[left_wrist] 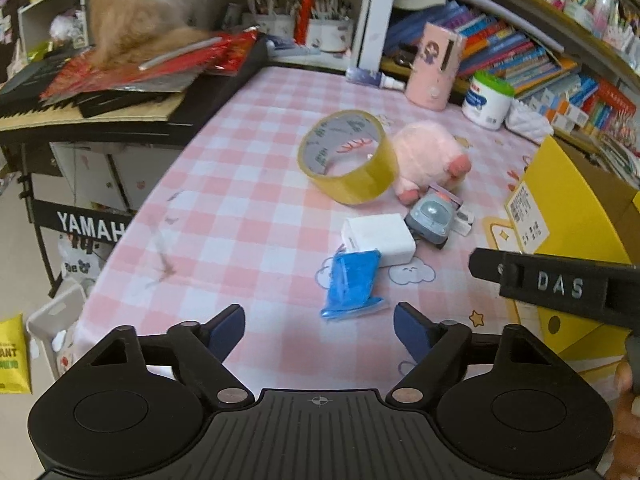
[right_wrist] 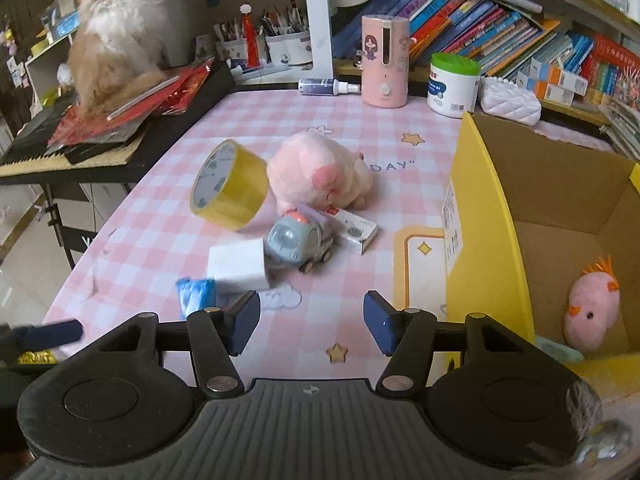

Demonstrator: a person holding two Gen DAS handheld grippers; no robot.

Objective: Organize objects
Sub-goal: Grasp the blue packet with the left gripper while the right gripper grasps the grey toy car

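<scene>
On the pink checked tablecloth point(left_wrist: 248, 184) lie a yellow tape roll point(left_wrist: 360, 186) point(right_wrist: 236, 192), a pink plush pig point(left_wrist: 428, 152) point(right_wrist: 320, 168), a grey toy car point(left_wrist: 430, 216) point(right_wrist: 296, 240), a white block point(left_wrist: 378, 238) point(right_wrist: 238, 262), a blue packet point(left_wrist: 354, 280) point(right_wrist: 196, 294) and a small white carton point(right_wrist: 356, 232). My left gripper point(left_wrist: 318, 316) is open just short of the blue packet. My right gripper point(right_wrist: 312, 304) is open over bare cloth, with the toy car ahead. To the right, an open yellow cardboard box point(right_wrist: 484, 240) point(left_wrist: 560, 208) holds a pink plush bird point(right_wrist: 592, 312).
A fluffy cat point(right_wrist: 116, 40) sits on red papers atop a black keyboard point(left_wrist: 92, 116) along the table's left side. At the back stand a pink humidifier point(right_wrist: 384, 60), a green-lidded jar point(right_wrist: 454, 84), a spray bottle point(right_wrist: 328, 87) and shelves of books point(right_wrist: 500, 28).
</scene>
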